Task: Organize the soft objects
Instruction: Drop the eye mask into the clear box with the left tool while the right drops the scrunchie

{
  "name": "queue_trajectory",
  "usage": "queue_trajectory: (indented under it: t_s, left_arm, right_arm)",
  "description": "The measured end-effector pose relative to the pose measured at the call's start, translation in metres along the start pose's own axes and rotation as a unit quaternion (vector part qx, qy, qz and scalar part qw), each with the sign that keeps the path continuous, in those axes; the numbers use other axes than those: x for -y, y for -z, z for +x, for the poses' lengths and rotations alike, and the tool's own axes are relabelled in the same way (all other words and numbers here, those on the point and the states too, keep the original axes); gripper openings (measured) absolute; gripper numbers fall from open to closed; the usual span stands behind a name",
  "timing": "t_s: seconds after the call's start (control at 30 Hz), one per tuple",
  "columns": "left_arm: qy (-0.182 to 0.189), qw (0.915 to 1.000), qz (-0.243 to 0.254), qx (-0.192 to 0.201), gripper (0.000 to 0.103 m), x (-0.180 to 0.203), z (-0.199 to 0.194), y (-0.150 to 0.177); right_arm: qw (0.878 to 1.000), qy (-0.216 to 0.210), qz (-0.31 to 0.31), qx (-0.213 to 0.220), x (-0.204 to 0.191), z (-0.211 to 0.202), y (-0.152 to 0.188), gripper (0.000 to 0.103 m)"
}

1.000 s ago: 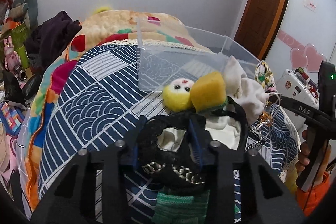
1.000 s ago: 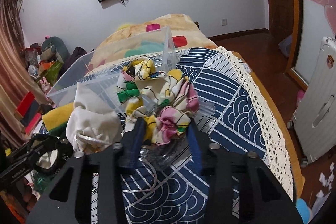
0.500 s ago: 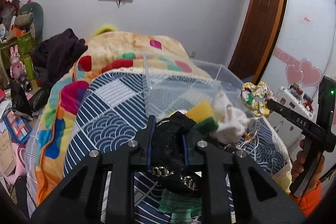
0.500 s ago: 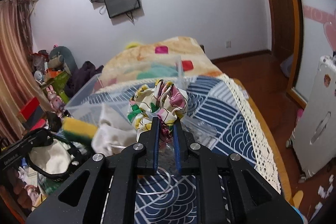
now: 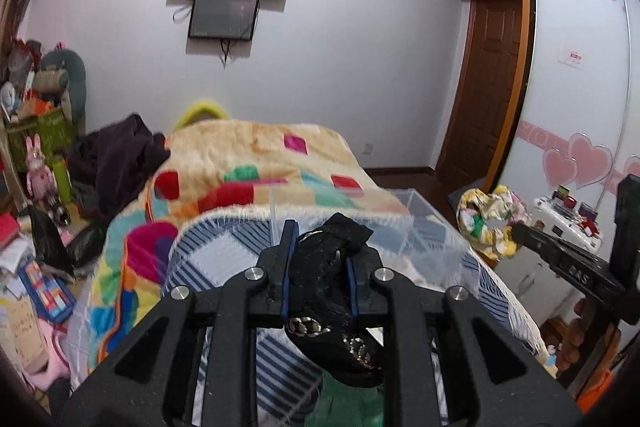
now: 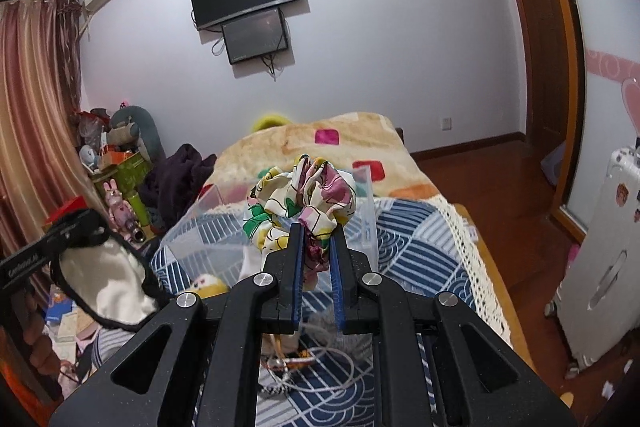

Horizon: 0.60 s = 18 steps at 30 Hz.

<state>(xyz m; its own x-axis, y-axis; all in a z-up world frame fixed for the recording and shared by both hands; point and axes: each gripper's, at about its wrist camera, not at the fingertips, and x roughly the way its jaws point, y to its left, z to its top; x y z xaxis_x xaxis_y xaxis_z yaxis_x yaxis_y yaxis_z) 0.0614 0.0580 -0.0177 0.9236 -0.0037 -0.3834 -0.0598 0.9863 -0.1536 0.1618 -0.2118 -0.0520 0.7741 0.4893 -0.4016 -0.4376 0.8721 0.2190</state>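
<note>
My left gripper (image 5: 319, 251) is shut on a black sleep mask (image 5: 332, 291) with a gold chain trim, held above the bed. From the right wrist view the mask (image 6: 108, 279) hangs with its cream lining showing. My right gripper (image 6: 316, 247) is shut on a floral scrunchie (image 6: 304, 195), also seen in the left wrist view (image 5: 488, 223), lifted over the clear plastic bin (image 5: 404, 223). The bin (image 6: 368, 211) stands on the blue patterned cloth (image 6: 412, 239).
A yellow plush (image 6: 206, 285), white cord (image 6: 316, 379) and green cloth (image 5: 344, 403) lie on the cloth below. A colourful blanket (image 5: 248, 167) covers the bed behind. Clutter (image 5: 36, 155) stands left; a white suitcase (image 6: 600, 287) stands right.
Both grippers have risen well above the bed with their items. The sponge, plush and white pouch have dropped out of the left view.
</note>
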Motion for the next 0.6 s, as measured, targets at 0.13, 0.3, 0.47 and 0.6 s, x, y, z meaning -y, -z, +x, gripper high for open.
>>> queue_trajectory:
  t_s: [0.13,0.3,0.47,0.6]
  left_arm:
    - [-0.016,0.9998,0.009,0.013,0.020,0.006,0.014,-0.019]
    - [-0.026,0.9995,0.004,0.017,0.020,0.009,0.036,-0.035]
    - [-0.040,0.9990,-0.001,0.017,0.020,0.010,0.061,-0.047]
    - [-0.055,0.9985,-0.004,0.004,0.020,0.009,0.088,-0.048]
  right_arm:
    - [1.000,0.000,-0.004,0.010,-0.002,0.004,-0.007,0.011]
    - [1.000,0.001,-0.008,0.017,-0.004,0.010,-0.014,0.011]
    - [1.000,0.007,-0.015,0.017,-0.009,0.024,-0.021,0.011]
    - [1.000,0.011,-0.020,0.006,-0.012,0.038,-0.022,0.011]
